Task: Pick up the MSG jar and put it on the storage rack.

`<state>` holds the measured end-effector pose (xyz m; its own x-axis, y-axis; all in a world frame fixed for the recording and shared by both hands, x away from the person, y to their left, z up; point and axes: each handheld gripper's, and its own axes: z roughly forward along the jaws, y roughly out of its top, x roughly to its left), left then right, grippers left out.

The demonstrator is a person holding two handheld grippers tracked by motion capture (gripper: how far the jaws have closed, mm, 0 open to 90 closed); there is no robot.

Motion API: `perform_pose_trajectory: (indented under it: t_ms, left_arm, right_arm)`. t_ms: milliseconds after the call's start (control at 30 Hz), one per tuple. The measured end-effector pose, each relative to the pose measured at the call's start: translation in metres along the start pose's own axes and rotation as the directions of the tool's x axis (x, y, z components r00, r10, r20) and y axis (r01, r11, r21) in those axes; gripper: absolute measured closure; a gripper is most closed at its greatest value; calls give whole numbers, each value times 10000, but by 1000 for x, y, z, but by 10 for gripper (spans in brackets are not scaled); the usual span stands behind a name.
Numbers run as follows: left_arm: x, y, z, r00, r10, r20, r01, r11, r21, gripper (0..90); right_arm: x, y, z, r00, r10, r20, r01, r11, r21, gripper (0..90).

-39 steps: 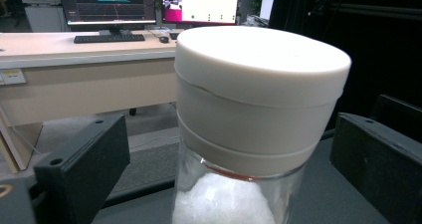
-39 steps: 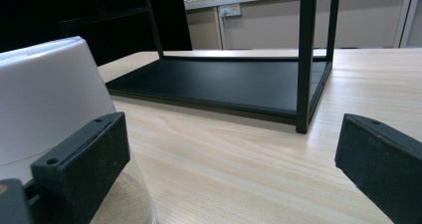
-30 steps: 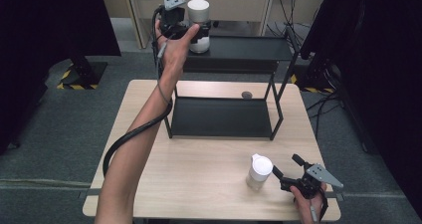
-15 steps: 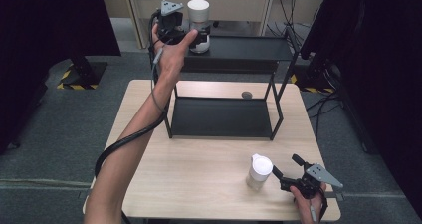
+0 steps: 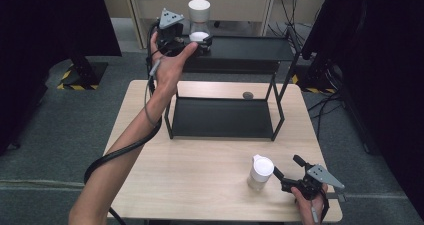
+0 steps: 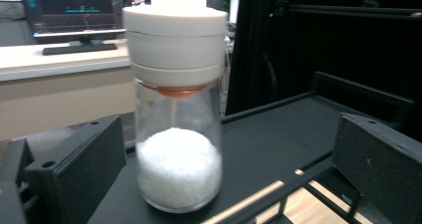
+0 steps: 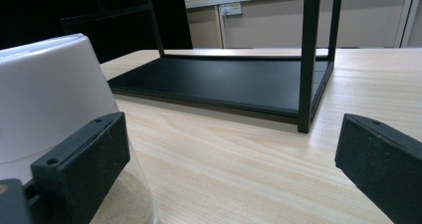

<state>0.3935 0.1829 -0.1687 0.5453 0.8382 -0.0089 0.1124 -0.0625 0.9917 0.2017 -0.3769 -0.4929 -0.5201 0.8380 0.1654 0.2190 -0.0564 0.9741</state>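
Drawn back a little from the white-lidded jar [image 5: 199, 21] since a second ago, left gripper [image 5: 202, 41], jaws just opened wide. Jar upright on the shelf's top tier [image 5: 250, 50], between those jaws, touching neither pad. Right gripper [image 5: 286, 170] unmoved on the table [image 5: 200, 185], jaws wide, second jar [image 5: 260, 172] just beside its left jaw.

The small dark object [image 5: 247, 95] on the table is too small to identify.
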Motion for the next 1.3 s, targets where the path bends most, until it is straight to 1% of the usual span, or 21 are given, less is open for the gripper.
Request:
perform_pose_trajectory:
  t_ms: [33, 100, 200, 367, 400, 567, 733, 900, 967, 1000, 1067, 1200, 1300]
  left_arm:
    - [-1, -1, -2, 10000, 52, 55, -52, 10000, -21, 1]
    - [-1, -3, -4, 9998, -6, 201, 7, 10000, -66, 1]
    - [-2, -7, -9, 9989, 58, 455, -52, 9999, -145, 1]
    - [-6, -17, -17, 9967, 181, 787, -156, 9993, -326, 0]
    - [-6, -19, -18, 9963, 153, 851, -125, 9994, -336, 0]
    - [-9, -29, -23, 9925, 382, 1164, -354, 9990, -259, 0]
    - [-11, -40, -28, 9894, 455, 1380, -422, 9988, -266, 1]
    - [-12, -53, -34, 9820, 285, 1870, -225, 9992, -342, 1]
    - [-13, -60, -37, 9784, 57, 2066, 37, 9990, -454, 1]
    - [-13, -63, -38, 9766, 30, 2148, 79, 9987, -498, 1]
    - [-15, -67, -39, 9746, 134, 2237, -19, 9987, -516, 1]
    - [-16, -76, -41, 9679, 46, 2514, 79, 9988, -485, 1]
    - [-18, -84, -44, 9655, 80, 2603, 57, 9986, -518, 1]
  right_arm:
    - [0, 0, 0, 10000, 12, 5, -12, 10000, 0, 10]
    - [0, 0, 0, 10000, 5, 11, -5, 10000, -6, 10]
    - [0, 0, 0, 10000, 1, 19, -1, 10000, -2, 11]
    - [1, 0, 0, 10000, -15, -5, 15, 10000, 3, 11]
    - [1, 0, 0, 10000, -18, -10, 18, 10000, 9, 10]
    - [0, 0, 0, 10000, 3, 12, -3, 10000, 2, 10]
    - [0, 0, 0, 10000, 12, 12, -12, 10000, 4, 11]
    - [0, 0, 0, 10000, 23, 10, -23, 10000, -1, 10]
    - [0, 0, 0, 10000, 20, 11, -20, 10000, 4, 11]
    - [0, 0, 0, 10000, 14, 9, -14, 10000, -1, 10]
    - [1, 0, 0, 10000, 7, 4, -7, 10000, -4, 10]
    - [1, 0, 0, 10000, 18, 14, -18, 10000, -3, 11]
    - [0, 0, 0, 10000, 14, 6, -14, 10000, 0, 10]
